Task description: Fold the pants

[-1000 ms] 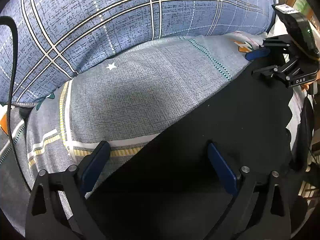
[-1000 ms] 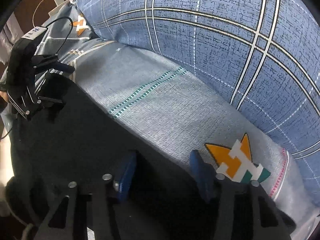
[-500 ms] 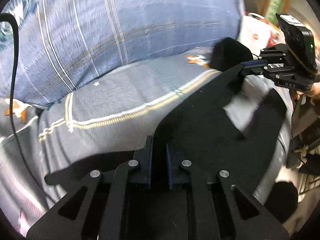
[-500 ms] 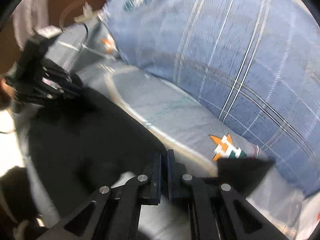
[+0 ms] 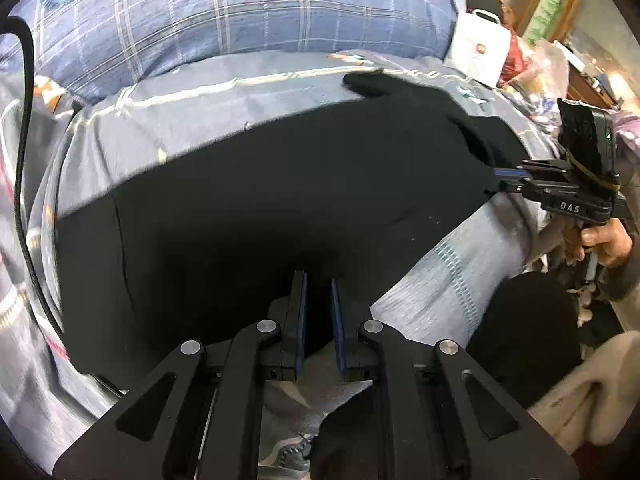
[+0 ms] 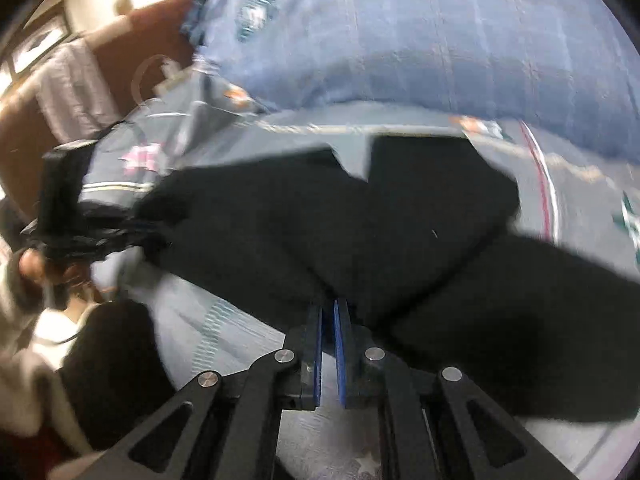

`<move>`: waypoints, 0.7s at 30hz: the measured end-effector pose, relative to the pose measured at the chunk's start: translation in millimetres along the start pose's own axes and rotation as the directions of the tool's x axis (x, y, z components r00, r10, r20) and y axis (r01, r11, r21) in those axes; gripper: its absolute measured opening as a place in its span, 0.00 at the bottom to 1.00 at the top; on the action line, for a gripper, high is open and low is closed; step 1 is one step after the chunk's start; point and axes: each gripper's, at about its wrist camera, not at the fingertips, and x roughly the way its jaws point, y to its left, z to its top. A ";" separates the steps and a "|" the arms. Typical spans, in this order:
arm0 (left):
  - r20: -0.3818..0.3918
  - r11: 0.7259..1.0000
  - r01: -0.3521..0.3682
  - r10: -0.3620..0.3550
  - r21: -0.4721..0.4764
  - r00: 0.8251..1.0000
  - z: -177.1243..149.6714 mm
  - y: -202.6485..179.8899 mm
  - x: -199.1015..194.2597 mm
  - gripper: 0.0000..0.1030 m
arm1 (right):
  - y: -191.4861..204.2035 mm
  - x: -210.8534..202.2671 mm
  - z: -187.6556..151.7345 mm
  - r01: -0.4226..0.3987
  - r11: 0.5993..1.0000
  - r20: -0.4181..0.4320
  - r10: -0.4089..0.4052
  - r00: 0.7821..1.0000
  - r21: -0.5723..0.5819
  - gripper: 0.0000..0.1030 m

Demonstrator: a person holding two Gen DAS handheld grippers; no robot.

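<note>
The black pants [image 5: 280, 192] lie spread across a grey patterned bed sheet [image 5: 192, 108]. My left gripper [image 5: 318, 284] is shut on the near edge of the pants. In the left wrist view my right gripper [image 5: 500, 182] is at the right, pinching the pants' far end. In the right wrist view, which is blurred, the pants [image 6: 360, 220] are pulled up off the sheet and my right gripper [image 6: 328, 304] is shut on their fabric. My left gripper [image 6: 120, 236] shows at the left, holding the other end.
A big blue plaid pillow [image 5: 248, 12] lies along the back of the bed. A black cable [image 5: 24, 120] hangs at the left. A white bag [image 5: 480, 52] and clutter stand beyond the bed's right side. A beige cloth [image 5: 592, 392] is at the lower right.
Both grippers were open over the pants a second ago. They have closed on the fabric, lifted it and pulled back towards the near side of the bed.
</note>
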 end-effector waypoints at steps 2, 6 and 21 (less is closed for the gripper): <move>0.018 1.000 0.001 -0.001 -0.018 1.000 -2.3 -2.0 -5.8 0.10 | -4.0 -4.7 2.0 -0.012 0.998 -0.005 0.012 1.000 0.065 0.07; 0.035 1.000 -0.015 0.016 -0.023 0.999 -5.7 -4.9 -18.1 0.10 | 0.8 -37.9 28.9 -0.069 0.993 0.105 0.059 0.993 0.094 0.19; 0.097 0.987 0.000 0.015 -0.158 0.995 -19.6 17.9 -39.2 0.10 | -15.0 97.4 124.5 0.330 0.943 -0.073 -0.332 0.941 -0.034 0.39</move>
